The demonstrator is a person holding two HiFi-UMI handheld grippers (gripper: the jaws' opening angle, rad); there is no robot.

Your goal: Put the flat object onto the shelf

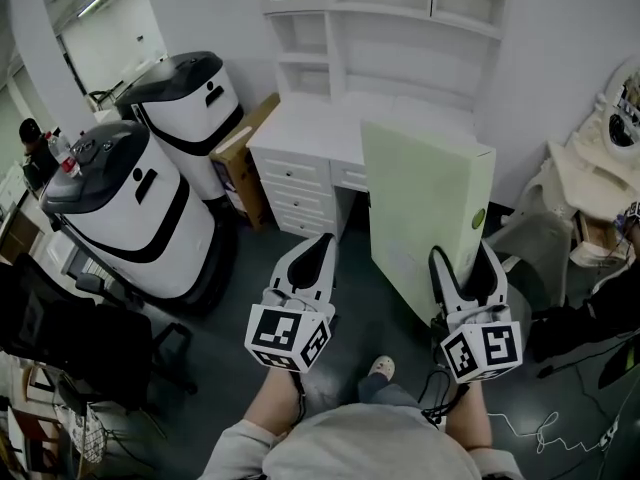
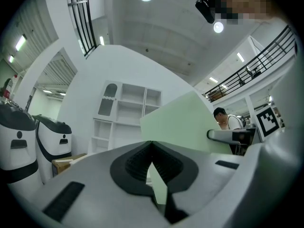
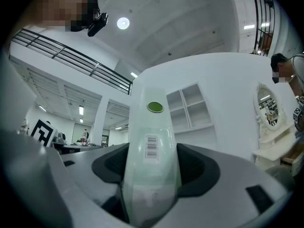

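Observation:
A pale green flat box (image 1: 425,198) stands upright on edge in front of me, with a barcode and a green dot on its narrow side (image 3: 152,146). My right gripper (image 1: 465,268) is shut on its lower near edge, and in the right gripper view the box fills the space between the jaws. To the box's left, my left gripper (image 1: 322,253) is shut with its jaw tips touching and nothing in them. In the left gripper view the box (image 2: 185,122) shows beyond the jaws. The white shelf unit (image 1: 380,28) rises behind a white desk (image 1: 330,118), past the box.
Two white-and-black machines (image 1: 140,208) stand at the left, with a cardboard box (image 1: 240,153) beside the desk drawers. A black office chair (image 1: 80,348) is at the lower left. A white vanity with a mirror (image 1: 600,158) is at the right. Cables (image 1: 545,433) lie on the floor.

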